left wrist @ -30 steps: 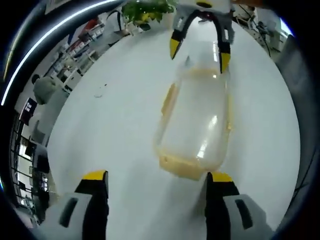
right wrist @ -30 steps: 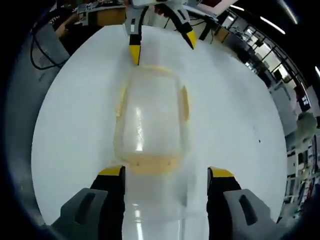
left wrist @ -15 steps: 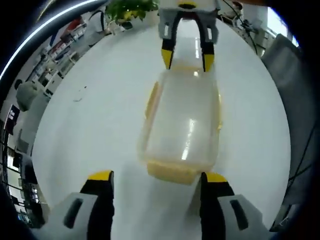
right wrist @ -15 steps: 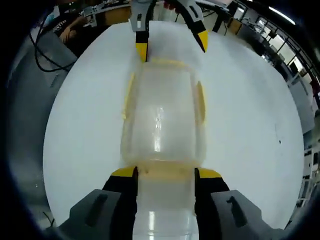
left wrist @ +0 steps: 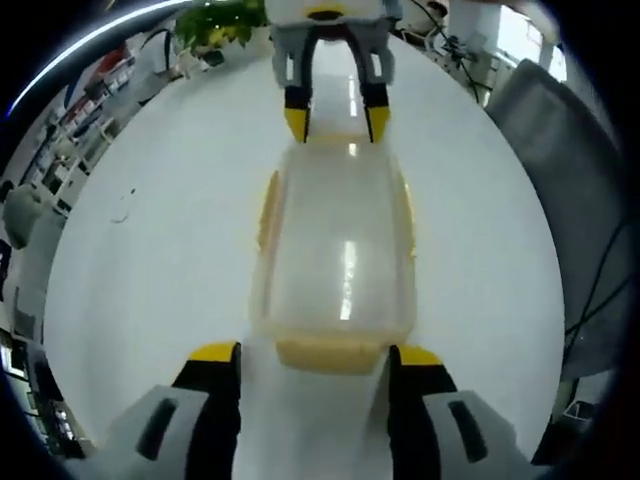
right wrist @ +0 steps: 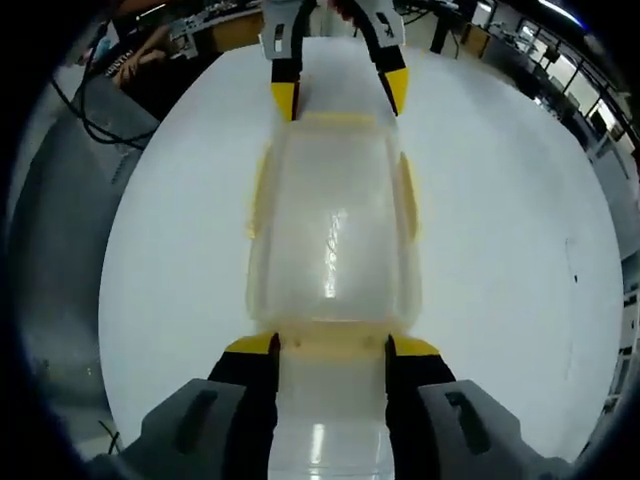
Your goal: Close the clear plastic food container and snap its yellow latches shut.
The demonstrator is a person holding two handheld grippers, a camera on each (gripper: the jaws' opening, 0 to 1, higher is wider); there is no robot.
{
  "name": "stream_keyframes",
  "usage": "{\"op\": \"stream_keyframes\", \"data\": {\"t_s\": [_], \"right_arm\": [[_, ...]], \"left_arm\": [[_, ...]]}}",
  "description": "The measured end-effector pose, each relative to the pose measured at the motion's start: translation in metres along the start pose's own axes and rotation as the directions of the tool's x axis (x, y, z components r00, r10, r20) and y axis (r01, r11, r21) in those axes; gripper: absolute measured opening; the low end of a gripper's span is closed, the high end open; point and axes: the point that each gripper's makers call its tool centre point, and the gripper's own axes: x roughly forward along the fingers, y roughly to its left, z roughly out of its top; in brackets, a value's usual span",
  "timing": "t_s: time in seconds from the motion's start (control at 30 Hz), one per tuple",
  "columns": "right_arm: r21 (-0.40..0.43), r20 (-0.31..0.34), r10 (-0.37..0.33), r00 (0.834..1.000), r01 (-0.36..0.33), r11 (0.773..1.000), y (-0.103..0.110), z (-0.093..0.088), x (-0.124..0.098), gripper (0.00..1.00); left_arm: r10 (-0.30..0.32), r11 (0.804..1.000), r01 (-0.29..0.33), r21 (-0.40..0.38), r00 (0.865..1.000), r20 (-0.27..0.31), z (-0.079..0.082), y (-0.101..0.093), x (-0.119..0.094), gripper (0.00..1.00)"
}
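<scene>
The clear plastic food container [left wrist: 335, 255] lies lengthwise on the white table with its lid on and yellow latches along its sides and ends. My left gripper [left wrist: 315, 355] is open, and the near end latch [left wrist: 330, 352] sits between its jaws with a gap on the left. At the far end, my right gripper [left wrist: 336, 122] straddles the other end. In the right gripper view the container [right wrist: 330, 235] runs away from me. My right gripper [right wrist: 345, 346] is closed to the width of its end latch [right wrist: 333, 343], fingers against both sides. My left gripper [right wrist: 340, 95] stands at the far end.
The round white table [left wrist: 150, 250] has bare surface on both sides of the container. A green plant [left wrist: 215, 22] stands beyond its far edge, and a grey chair back [left wrist: 545, 160] is off to the right. Desks with cables [right wrist: 120, 60] lie past the table.
Both grippers have come in to the container's two ends and lined up with it. My right jaws narrowed onto the end latch. The left jaws narrowed slightly.
</scene>
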Motion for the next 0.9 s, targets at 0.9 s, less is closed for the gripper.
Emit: {"op": "stream_keyframes", "data": {"t_s": [0.9], "right_arm": [[-0.035, -0.076, 0.009, 0.997, -0.011, 0.999, 0.0, 0.001, 0.001, 0.39]], "left_arm": [[-0.124, 0.992, 0.123, -0.019, 0.991, -0.051, -0.002, -0.015, 0.004, 0.34]]}}
